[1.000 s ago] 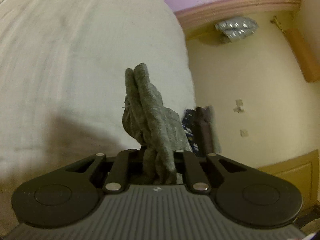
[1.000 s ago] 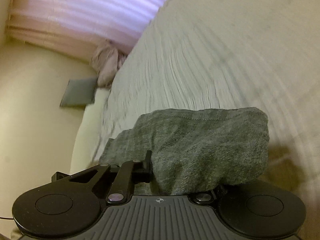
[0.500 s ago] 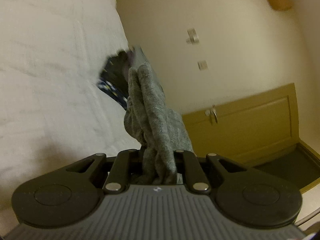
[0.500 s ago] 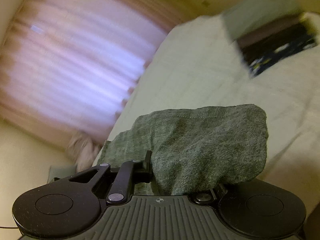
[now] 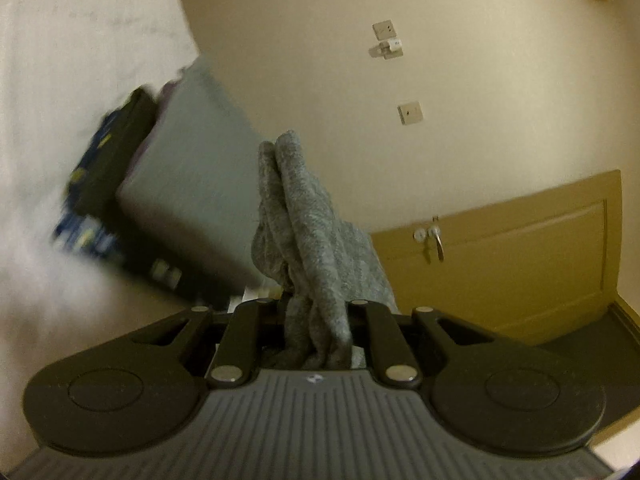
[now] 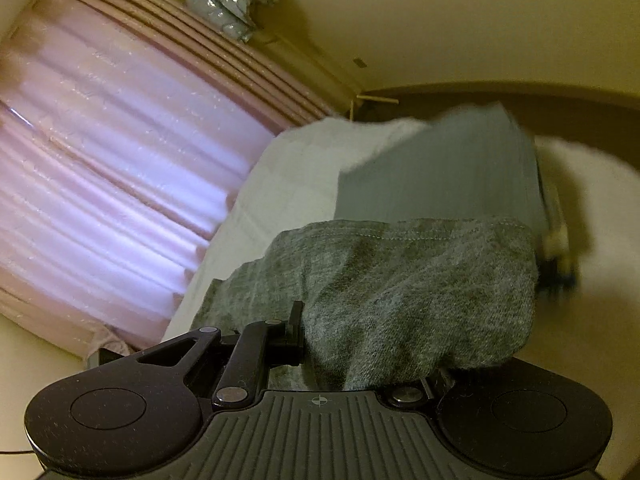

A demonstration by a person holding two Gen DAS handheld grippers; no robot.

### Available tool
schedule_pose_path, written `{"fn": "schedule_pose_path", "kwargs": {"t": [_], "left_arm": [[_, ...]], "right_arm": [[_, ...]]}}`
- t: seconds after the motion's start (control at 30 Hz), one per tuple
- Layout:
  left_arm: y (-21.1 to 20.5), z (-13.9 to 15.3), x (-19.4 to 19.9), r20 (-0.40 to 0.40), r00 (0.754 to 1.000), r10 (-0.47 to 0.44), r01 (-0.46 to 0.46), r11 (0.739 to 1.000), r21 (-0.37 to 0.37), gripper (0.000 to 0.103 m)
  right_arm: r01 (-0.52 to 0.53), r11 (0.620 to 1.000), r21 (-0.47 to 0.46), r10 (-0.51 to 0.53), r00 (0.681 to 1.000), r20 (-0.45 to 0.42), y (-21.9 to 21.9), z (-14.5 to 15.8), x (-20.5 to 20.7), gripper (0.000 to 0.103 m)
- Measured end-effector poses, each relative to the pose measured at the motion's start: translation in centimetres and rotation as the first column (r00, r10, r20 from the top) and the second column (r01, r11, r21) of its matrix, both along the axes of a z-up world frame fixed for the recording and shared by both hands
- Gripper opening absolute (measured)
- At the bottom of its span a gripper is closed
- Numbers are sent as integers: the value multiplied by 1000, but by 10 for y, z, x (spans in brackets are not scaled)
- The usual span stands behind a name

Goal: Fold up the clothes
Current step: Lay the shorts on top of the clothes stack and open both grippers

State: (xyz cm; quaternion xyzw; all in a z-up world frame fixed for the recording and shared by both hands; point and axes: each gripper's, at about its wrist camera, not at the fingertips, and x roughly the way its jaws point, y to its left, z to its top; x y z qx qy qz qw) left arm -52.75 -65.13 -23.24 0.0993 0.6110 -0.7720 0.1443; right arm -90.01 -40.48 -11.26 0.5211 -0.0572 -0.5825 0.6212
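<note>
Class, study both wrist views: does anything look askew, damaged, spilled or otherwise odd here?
Nothing stands out as damaged or spilled. Both the left gripper and right gripper are shut on the grey garment, bunched but intact. The stack of folded clothes on the white bed looks smeared, but that seems to be blur.

Bedroom: white bed [image 6: 288, 184], pink curtains [image 6: 100, 152], door [image 5: 520, 256]

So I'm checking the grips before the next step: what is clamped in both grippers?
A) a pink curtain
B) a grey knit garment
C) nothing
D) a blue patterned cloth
B: the grey knit garment bunches up between the left gripper fingers and drapes over the right gripper.
</note>
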Motion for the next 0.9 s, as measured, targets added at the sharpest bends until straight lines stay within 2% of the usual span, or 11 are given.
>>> {"fn": "schedule_pose_path", "kwargs": {"t": [0.13, 0.33, 0.47, 0.63, 0.67, 0.7, 0.77, 0.9], "left_arm": [[-53, -16, -50, 16, 1000, 25, -25, 999, -25, 11], [-115, -57, -92, 81, 995, 53, -53, 999, -8, 11], [-133, -81, -100, 115, 992, 57, -58, 998, 1, 11], [-143, -112, -108, 171, 984, 48, -51, 999, 13, 12], [-143, -116, -106, 164, 985, 47, -52, 998, 24, 13], [-144, -117, -104, 157, 986, 47, -52, 998, 33, 15], [-147, -114, -100, 158, 986, 52, -56, 998, 23, 18], [-160, -108, -92, 166, 983, 83, -89, 996, 26, 22]], "right_arm": [[-32, 999, -24, 32, 999, -19, -65, -9, -48, 13], [-73, 997, -6, 73, 997, 6, -140, -55, -83, 13], [-85, 996, 22, 84, 996, 21, -176, -89, -102, 13], [-86, 994, 73, 84, 996, 19, -191, -123, -113, 13], [-86, 993, 79, 83, 996, 45, -191, -130, -116, 15], [-82, 993, 81, 76, 994, 75, -190, -135, -120, 36], [-34, 997, 67, 27, 993, 114, -182, -139, -132, 56], [90, 996, 23, -92, 979, 181, -163, -140, -165, 56]]}}
